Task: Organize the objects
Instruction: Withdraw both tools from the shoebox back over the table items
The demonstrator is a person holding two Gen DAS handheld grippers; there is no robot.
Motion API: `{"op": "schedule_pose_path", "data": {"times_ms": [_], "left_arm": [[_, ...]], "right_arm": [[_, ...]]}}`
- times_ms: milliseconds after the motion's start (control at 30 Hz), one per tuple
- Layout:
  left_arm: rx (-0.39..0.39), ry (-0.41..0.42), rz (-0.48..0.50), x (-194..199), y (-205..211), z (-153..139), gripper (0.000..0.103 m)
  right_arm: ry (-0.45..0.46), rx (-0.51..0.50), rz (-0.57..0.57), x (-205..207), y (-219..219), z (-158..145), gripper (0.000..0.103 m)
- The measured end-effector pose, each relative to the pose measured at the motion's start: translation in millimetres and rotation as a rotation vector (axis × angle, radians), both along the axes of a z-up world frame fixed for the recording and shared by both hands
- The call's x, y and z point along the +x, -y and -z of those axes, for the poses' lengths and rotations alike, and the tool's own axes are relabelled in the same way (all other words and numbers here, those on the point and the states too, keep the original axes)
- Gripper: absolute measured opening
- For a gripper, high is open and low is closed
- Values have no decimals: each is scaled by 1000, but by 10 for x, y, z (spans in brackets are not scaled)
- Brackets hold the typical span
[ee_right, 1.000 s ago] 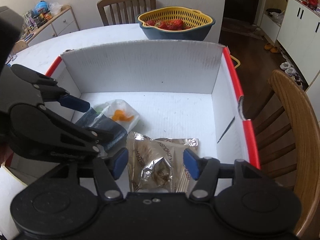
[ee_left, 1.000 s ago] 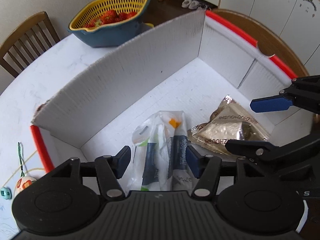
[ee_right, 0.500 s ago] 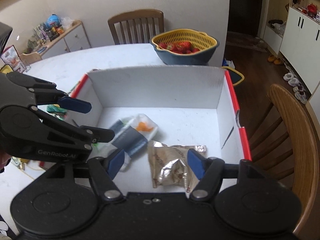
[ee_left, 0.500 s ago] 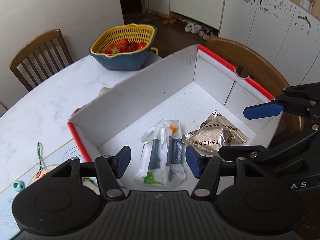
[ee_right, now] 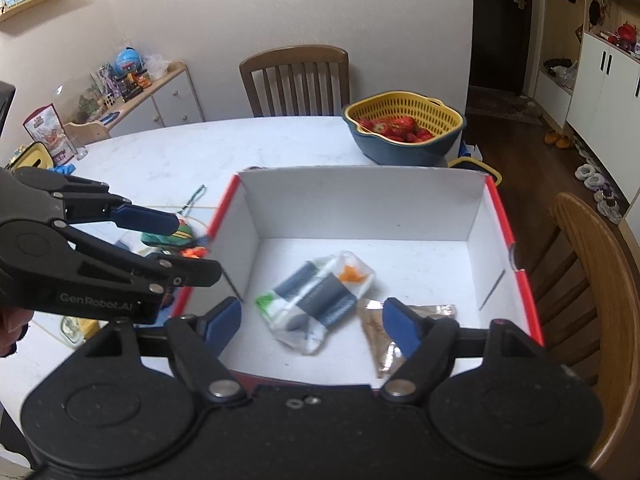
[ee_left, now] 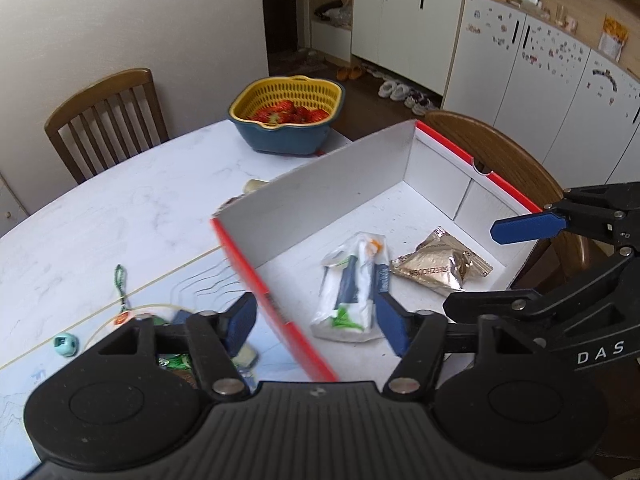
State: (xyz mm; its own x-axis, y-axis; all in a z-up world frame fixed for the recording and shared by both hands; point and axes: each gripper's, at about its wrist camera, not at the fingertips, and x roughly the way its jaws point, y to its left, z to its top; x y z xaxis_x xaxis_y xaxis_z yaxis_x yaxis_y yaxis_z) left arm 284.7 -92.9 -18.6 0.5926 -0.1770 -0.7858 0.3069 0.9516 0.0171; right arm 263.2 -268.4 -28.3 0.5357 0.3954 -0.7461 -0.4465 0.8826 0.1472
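Both the left gripper and right gripper hover, fingers apart and empty, above the box holding a white packet and gold pouch.

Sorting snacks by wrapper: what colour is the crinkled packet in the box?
Shiny gold foil packet with dark lettering, clearest in the left wrist view.

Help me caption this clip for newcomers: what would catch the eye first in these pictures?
First, the white cardboard box with red edges on the table's near side, holding a white-and-blue packet and a gold foil pouch side by side. Then the yellow colander of red strawberries beyond the box, at the table's far edge. Both the left gripper and the right gripper hover open and empty.
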Motion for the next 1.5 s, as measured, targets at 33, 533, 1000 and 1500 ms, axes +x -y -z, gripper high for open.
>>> {"op": "schedule_pose_path", "data": {"times_ms": [33, 533, 1000, 1500], "left_arm": [[-3, 9, 0, -35, -55, -16, 69], [-39, 64, -12, -505, -934, -95, 84], [-93, 108, -27, -813, -1709, 45, 101], [-41, 46, -34, -1035, -2392, 530, 102]], "right_arm": [[4, 4, 2, -25, -41, -13, 81], [65, 68, 39, -474, -789, -118, 99], [47, 62, 60, -788, -1422, -50, 100], [-15, 21, 81, -844, -1844, 260, 100]]}}
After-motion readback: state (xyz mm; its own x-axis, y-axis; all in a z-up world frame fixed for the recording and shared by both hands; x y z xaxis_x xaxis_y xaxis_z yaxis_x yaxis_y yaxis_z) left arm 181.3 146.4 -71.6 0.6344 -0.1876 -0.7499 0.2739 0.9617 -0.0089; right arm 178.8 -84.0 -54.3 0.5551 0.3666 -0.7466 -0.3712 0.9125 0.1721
